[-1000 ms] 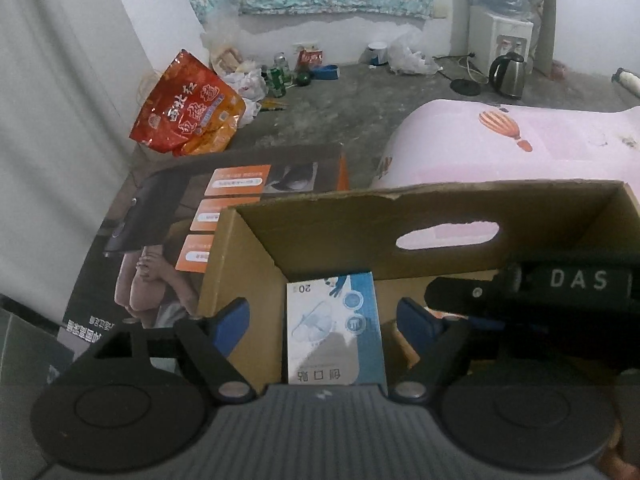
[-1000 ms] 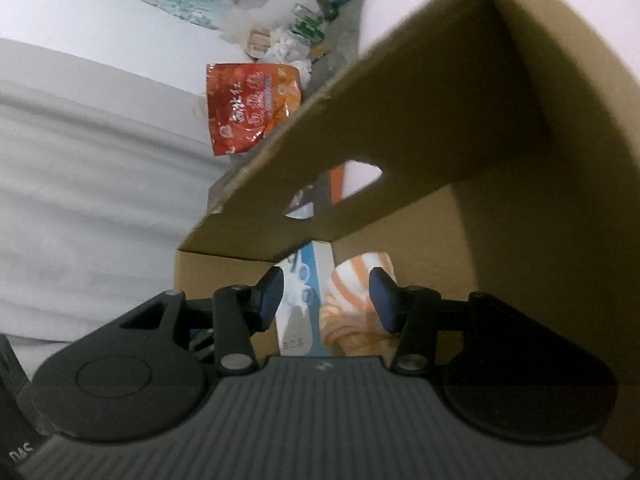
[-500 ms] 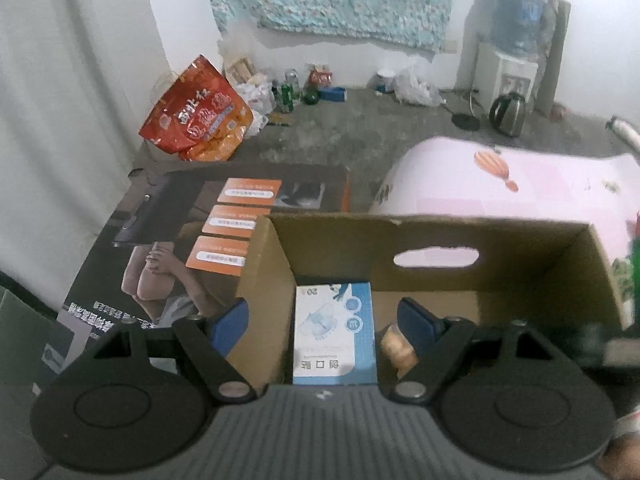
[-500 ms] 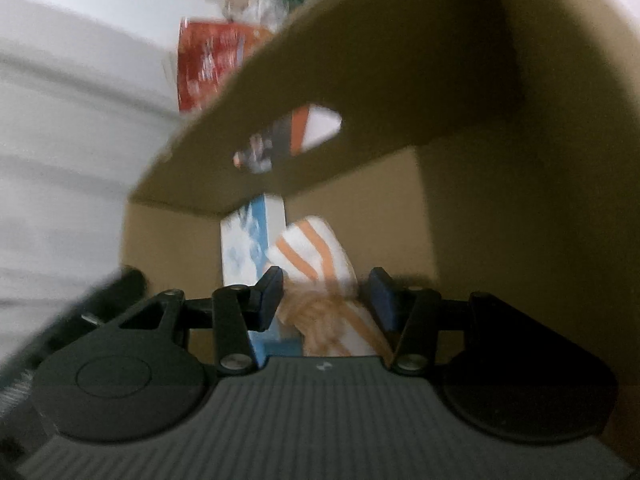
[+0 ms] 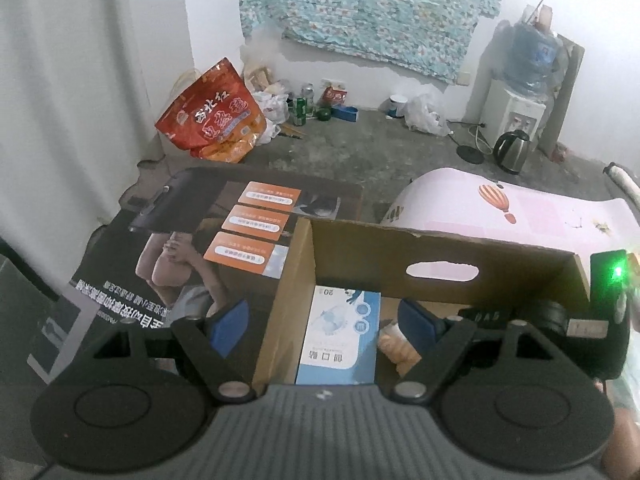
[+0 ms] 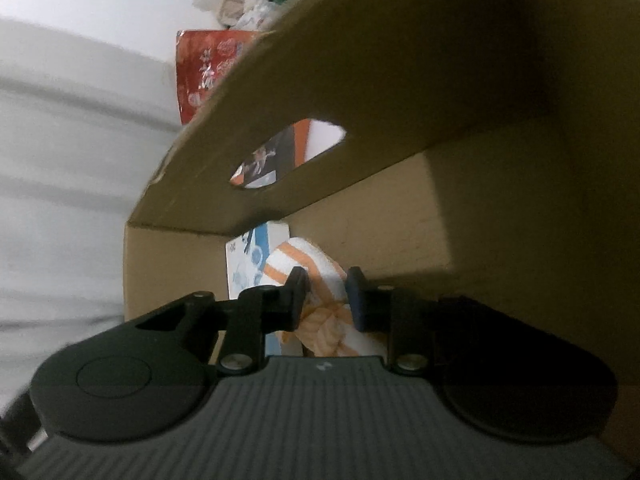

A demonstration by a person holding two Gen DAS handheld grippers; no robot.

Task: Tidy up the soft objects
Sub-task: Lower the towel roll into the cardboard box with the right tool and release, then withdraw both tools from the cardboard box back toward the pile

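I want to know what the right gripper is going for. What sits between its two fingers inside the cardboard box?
In the right wrist view, an orange-and-white striped cloth lies between the closing fingers of the right gripper, beside a blue-and-white packet.

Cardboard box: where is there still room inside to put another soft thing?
Bare floor shows in the cardboard box to the right of the orange-striped towel, toward the right wall. The left side is crowded: the blue packet lies there, the towel beside it.
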